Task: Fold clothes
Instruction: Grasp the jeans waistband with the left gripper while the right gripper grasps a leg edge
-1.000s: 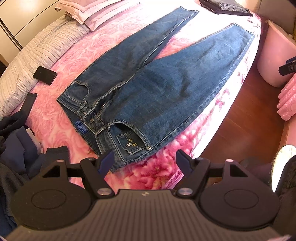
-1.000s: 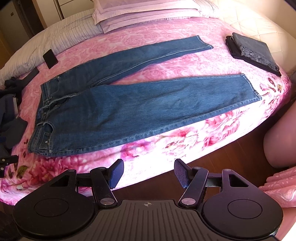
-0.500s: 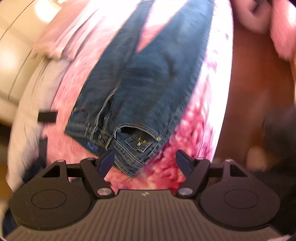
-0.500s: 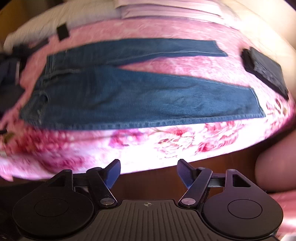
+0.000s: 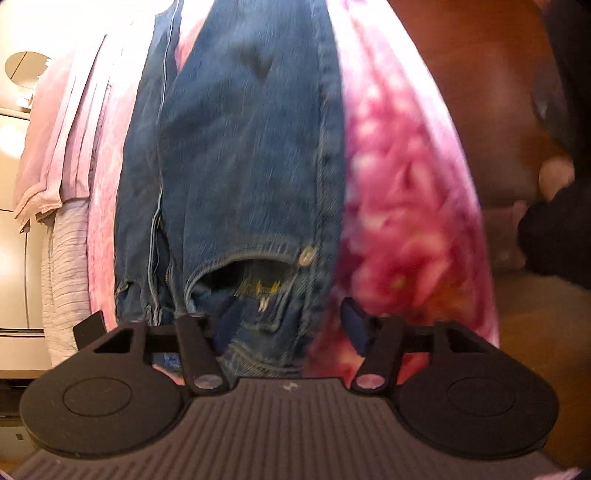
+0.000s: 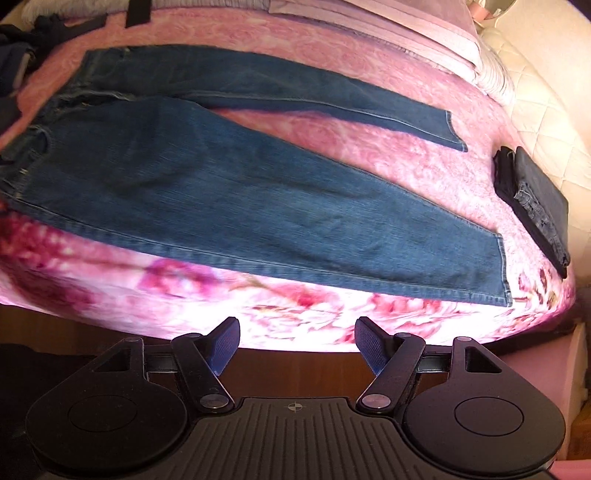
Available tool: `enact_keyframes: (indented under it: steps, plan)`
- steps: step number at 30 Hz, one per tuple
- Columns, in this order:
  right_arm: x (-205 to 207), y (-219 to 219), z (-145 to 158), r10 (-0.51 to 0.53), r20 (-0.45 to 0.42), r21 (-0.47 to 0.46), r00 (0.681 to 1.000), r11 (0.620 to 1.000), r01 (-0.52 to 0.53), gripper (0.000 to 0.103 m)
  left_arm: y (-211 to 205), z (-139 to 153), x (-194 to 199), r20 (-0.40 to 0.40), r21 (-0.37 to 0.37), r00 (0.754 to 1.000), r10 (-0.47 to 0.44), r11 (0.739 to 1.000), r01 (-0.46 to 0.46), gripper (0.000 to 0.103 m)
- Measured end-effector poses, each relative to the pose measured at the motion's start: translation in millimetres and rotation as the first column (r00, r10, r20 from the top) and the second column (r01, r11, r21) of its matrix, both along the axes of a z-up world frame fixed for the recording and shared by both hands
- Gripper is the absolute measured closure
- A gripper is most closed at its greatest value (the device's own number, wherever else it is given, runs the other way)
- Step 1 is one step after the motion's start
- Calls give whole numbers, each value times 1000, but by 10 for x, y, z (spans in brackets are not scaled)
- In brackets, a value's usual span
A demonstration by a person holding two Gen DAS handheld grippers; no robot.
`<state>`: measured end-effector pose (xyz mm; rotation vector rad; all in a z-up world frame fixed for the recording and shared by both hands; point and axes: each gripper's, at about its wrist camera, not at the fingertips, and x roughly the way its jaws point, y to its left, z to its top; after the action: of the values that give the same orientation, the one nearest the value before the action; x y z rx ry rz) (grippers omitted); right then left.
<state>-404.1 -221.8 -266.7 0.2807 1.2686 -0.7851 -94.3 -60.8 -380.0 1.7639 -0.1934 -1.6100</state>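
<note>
A pair of blue jeans (image 6: 229, 199) lies flat on a pink floral bed (image 6: 295, 317), legs spread apart, waist at the left. In the left wrist view the jeans (image 5: 243, 147) run away from me, the waistband and front pocket right at my fingers. My left gripper (image 5: 291, 325) is open, its jaws astride the waistband corner by the pocket. My right gripper (image 6: 297, 347) is open and empty, just off the bed's near edge below the nearer leg.
A stack of folded dark clothes (image 6: 535, 203) lies at the bed's right end. Pink pillows (image 6: 388, 26) are at the far side. Dark garments (image 6: 14, 55) pile at the far left. Wooden floor (image 5: 480, 92) runs beside the bed.
Both grippers moved in toward the bed. The left one came down close to the jeans' waistband; the right one dropped lower toward the bed's edge. Both stay open.
</note>
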Motion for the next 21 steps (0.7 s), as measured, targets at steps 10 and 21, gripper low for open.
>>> enact_keyframes:
  steps: [10, 21]
  plan:
    - [-164, -518, -417, 298, -137, -65, 945, 949, -309, 31, -232, 7, 154, -24, 8, 984, 176, 984, -176, 71]
    - [-971, -983, -1456, 612, -379, -104, 694, 718, -689, 31, -511, 24, -54, 39, 5, 902, 430, 903, -430, 79]
